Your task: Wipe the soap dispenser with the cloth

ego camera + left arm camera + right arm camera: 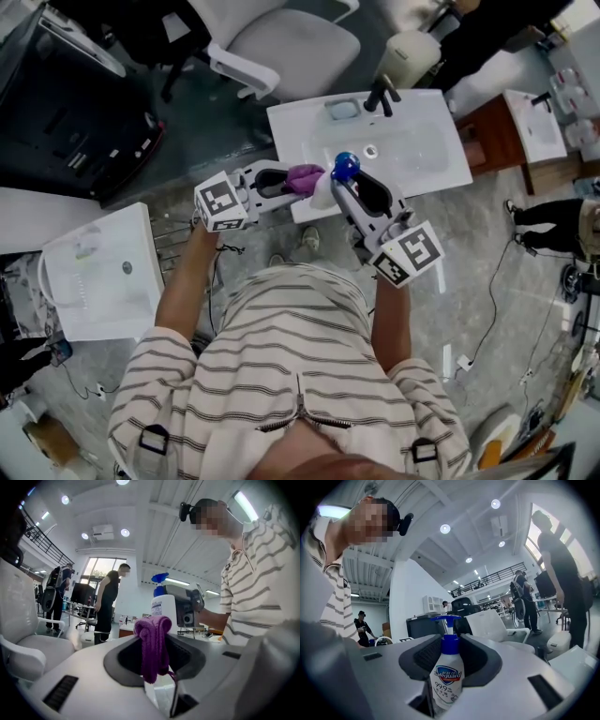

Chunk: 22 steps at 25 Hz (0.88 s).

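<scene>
Purple cloth is bunched up and pinched in the jaws of the left gripper, hanging in a fold right next to the soap dispenser. It looks like it's up against the white bottle, but I can't tell for sure if it's touching. Right gripper has its jaws clamped on the dispenser's body, holding it upright with the blue pump on top, and both are held up over the near edge of the white sink.
</scene>
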Motion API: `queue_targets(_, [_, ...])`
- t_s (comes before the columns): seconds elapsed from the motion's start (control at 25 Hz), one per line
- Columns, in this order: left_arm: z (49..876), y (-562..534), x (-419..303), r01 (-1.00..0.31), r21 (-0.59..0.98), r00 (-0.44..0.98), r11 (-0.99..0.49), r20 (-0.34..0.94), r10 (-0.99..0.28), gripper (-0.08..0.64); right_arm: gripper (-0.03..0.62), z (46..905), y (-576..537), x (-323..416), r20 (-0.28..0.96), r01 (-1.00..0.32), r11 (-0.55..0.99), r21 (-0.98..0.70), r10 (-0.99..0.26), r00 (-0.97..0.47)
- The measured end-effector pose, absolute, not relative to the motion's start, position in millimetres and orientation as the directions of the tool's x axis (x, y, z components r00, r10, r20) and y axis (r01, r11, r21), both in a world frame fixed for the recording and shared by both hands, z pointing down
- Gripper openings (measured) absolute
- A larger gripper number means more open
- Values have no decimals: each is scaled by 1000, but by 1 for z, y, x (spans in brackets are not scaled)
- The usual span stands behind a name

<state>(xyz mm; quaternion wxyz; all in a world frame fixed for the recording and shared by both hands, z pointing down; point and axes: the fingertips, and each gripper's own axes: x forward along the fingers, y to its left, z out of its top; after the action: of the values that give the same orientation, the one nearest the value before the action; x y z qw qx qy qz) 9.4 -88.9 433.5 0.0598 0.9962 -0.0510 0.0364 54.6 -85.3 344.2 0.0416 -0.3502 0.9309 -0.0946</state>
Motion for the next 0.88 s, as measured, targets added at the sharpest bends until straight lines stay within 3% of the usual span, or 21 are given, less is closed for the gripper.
queue_targets(0.48, [404,-105,10,-338,85,940,-937,71,-333,118,135,354,-105,62,13,-714,671,-200,-727,-686])
queue_targets(0.88, [408,-129,-5,-632,39,773,-774,112,-625,118,134,369,-132,67,54,-798,577,-171,-804,-593])
